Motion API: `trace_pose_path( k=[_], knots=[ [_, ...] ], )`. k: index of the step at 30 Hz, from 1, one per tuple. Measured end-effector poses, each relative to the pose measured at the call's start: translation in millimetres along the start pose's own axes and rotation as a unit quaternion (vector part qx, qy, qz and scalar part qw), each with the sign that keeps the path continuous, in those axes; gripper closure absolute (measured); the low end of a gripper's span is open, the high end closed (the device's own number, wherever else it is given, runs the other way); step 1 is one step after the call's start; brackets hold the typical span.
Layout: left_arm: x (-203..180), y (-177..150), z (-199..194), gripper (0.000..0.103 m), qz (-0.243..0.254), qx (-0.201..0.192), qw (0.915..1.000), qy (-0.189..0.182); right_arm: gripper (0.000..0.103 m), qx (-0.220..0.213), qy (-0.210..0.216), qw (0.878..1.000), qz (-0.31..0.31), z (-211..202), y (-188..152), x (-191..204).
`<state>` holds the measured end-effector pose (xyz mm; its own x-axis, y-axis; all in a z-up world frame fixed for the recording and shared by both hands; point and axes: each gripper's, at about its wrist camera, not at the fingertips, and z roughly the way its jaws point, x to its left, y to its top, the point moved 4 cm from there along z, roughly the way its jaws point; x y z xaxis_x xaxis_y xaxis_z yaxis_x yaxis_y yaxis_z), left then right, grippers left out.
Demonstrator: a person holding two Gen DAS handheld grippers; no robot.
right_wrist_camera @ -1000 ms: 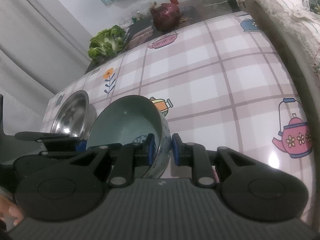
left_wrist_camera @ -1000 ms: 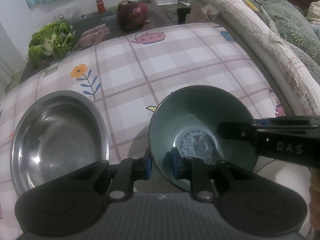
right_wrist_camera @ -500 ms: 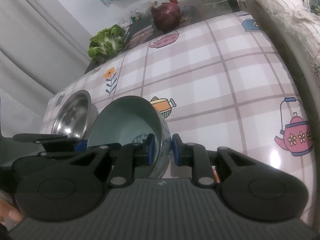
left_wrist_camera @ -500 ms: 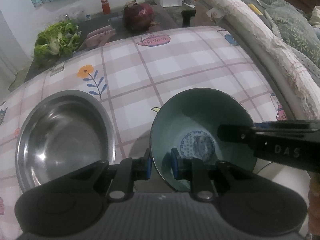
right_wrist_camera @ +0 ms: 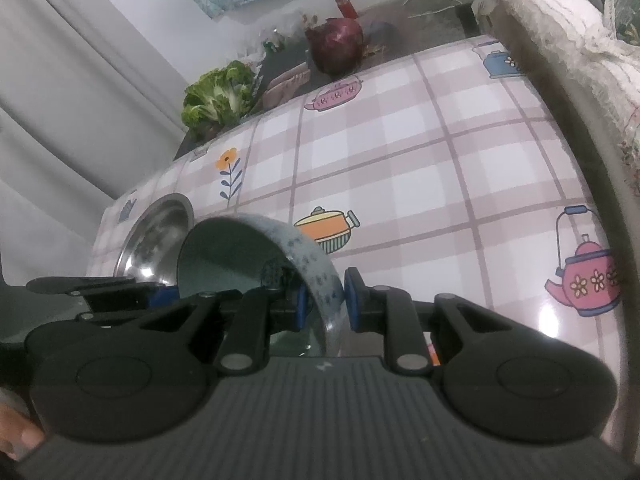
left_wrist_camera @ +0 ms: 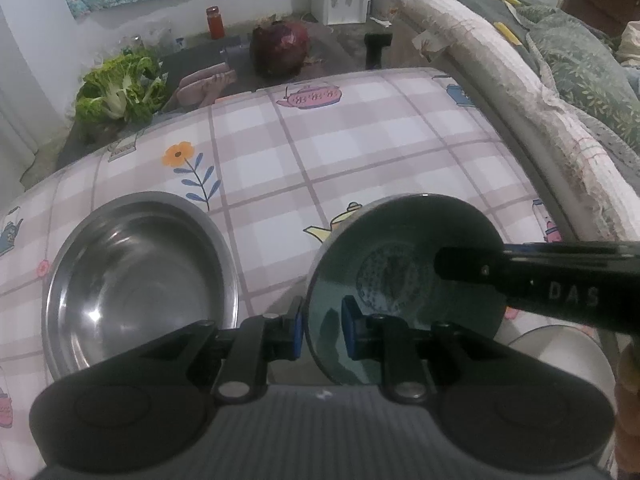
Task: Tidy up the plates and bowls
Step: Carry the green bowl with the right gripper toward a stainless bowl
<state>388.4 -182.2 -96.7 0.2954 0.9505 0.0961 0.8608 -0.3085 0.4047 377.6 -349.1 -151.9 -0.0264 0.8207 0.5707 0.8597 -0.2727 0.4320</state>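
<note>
Right now both sets of fingers, left [left_wrist_camera: 320, 334] and right [right_wrist_camera: 323, 304], are clamped on opposite rims of the green bowl [left_wrist_camera: 404, 292], held tilted above the table [left_wrist_camera: 360, 148] beside the steel bowl [left_wrist_camera: 140, 288]; uneven pull could slip it loose

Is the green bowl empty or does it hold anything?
Empty. The green bowl, held at its rim by both grippers, shows only its bare glazed inside and the printed pattern at its bottom.
</note>
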Motion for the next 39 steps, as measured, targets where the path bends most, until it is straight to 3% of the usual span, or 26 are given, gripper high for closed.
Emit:
trace_pose_path(
  k=[22,30,39],
  knots=[
    [29.2,5.5,-42.4,0.083,-0.027,-0.038,0.9989,0.004,0.085,-0.02,0.009,1.0,-0.022,-19.5,16.5,43.3],
    [70.0,5.1,-60.9,0.083,-0.051,-0.054,0.9971,0.019,0.085,-0.021,0.027,0.999,-0.041,-9.2,27.1,84.3],
    [130.5,-3.6,-59.1,0.083,-0.092,-0.049,0.9938,0.04,0.085,0.007,0.049,0.996,-0.07,32.9,32.9,139.8]
  ],
)
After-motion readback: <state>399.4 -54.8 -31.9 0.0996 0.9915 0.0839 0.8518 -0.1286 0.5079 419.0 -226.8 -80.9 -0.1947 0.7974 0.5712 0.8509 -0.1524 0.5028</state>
